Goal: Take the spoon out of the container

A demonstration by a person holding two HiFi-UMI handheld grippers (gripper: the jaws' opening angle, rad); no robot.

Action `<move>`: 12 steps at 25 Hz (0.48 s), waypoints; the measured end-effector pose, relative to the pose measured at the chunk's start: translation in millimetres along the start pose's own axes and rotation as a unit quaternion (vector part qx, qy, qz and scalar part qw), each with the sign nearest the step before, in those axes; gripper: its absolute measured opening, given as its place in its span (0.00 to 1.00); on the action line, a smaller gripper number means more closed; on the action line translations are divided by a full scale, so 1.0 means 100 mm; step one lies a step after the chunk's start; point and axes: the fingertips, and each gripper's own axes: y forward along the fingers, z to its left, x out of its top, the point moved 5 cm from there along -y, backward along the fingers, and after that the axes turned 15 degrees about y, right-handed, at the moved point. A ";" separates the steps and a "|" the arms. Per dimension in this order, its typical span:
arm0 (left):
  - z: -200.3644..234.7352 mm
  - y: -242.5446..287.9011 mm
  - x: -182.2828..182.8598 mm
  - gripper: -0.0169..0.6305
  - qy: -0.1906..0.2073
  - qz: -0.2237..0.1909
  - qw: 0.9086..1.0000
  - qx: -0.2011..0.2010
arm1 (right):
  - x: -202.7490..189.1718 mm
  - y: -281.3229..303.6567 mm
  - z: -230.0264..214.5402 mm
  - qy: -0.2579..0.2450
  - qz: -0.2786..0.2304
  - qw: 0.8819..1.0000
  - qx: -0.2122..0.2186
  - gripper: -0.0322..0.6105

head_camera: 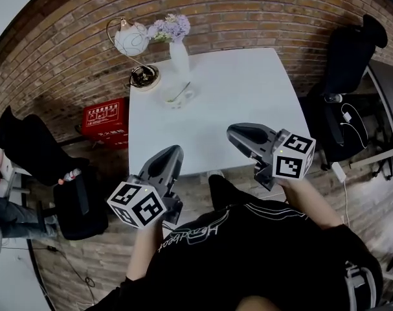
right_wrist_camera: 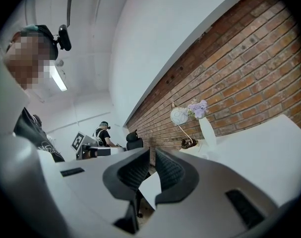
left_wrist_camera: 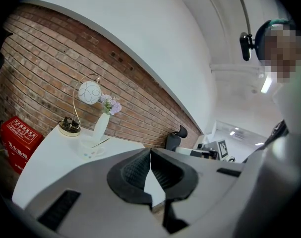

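Left gripper (head_camera: 173, 153) rides in my left hand at 7 o'clock of the head view. It aims toward 1 o'clock with its tip over the near edge of the white table (head_camera: 248, 96), and its jaws are clenched tip to tip on nothing. My right gripper (head_camera: 234, 133), at 5 o'clock, aims toward 10 o'clock. It is likewise closed and empty. Both hands are mostly hidden behind the marker cubes; only bare forearms show, coming out of my black shirt (head_camera: 248, 251).

The spoon (head_camera: 180, 92) is in the white cup (head_camera: 181, 98) at the table's 11 o'clock corner, well apart from both grippers. Only its handle shows, leaning out toward 1 o'clock. A white vase (head_camera: 179, 57) of lilac flowers stands just beside the cup at its 12 o'clock, and a globe lamp (head_camera: 131, 39) at its 10 o'clock.

A brick wall (head_camera: 67, 50) backs the table. A red box (head_camera: 105, 118) sits on the floor at the table's 9 o'clock, its print too small to read. Black office chairs stand at 8 o'clock (head_camera: 34, 154) and 2 o'clock.
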 end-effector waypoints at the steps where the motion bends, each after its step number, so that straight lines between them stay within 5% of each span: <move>1: 0.05 0.03 0.02 0.04 0.000 -0.002 1.000 0.003 | 0.03 0.04 -0.04 -0.001 0.002 1.000 0.000 0.05; 12: 0.80 0.53 0.06 0.03 -0.026 0.015 0.999 0.024 | 0.27 0.74 -0.71 0.011 0.037 0.999 -0.001 0.21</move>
